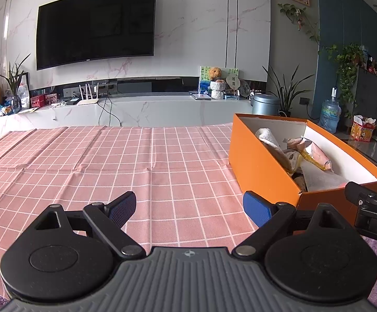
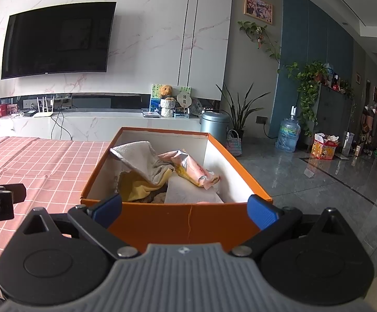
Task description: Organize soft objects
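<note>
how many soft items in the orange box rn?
4 visible in the box: white towel rear-left, yellow cloth beneath, pink packet center, white tissue front. More possibly hidden underneath.

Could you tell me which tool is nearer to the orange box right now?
Right. The right tool sits open at the orange box's near end wall; the left tool is open over the checked cloth beside it.

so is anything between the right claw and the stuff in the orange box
Only the box's near wall. The right claw is open at that wall, level with its rim, so the towel and pink packet inside the orange box are reachable from above.
</note>
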Demonstrator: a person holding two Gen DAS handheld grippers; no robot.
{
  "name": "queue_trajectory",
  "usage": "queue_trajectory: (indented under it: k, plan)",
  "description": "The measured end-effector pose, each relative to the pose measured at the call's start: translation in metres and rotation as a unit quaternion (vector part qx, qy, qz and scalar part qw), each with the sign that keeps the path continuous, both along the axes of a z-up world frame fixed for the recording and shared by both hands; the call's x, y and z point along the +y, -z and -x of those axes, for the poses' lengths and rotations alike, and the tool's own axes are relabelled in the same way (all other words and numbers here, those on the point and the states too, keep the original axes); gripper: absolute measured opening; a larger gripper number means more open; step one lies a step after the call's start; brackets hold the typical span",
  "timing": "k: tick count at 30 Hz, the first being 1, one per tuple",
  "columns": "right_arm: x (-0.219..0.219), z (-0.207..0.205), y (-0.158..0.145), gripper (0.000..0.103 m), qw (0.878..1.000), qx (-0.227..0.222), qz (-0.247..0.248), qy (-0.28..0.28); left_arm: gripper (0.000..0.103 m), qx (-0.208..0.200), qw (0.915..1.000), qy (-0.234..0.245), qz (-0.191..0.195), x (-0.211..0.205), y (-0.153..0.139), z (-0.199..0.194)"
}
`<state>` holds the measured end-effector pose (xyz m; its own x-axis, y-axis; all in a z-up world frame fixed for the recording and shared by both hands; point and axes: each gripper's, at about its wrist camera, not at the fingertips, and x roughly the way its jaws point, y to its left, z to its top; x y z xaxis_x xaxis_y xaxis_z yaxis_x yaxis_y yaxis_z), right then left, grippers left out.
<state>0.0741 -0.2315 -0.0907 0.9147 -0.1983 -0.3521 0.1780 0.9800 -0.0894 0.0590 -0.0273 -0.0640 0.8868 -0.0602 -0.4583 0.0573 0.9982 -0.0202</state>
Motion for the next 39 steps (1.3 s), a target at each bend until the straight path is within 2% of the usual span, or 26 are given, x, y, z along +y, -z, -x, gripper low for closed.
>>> queue_trajectory:
  k: [39]
  plan:
    - [-0.0028,0.0007,-0.0001,0.101,1.0,-0.001,0.002,-0.003,0.103,0.0,1.0,-0.002,-0.001,0.0011,-0.0048,0.0038]
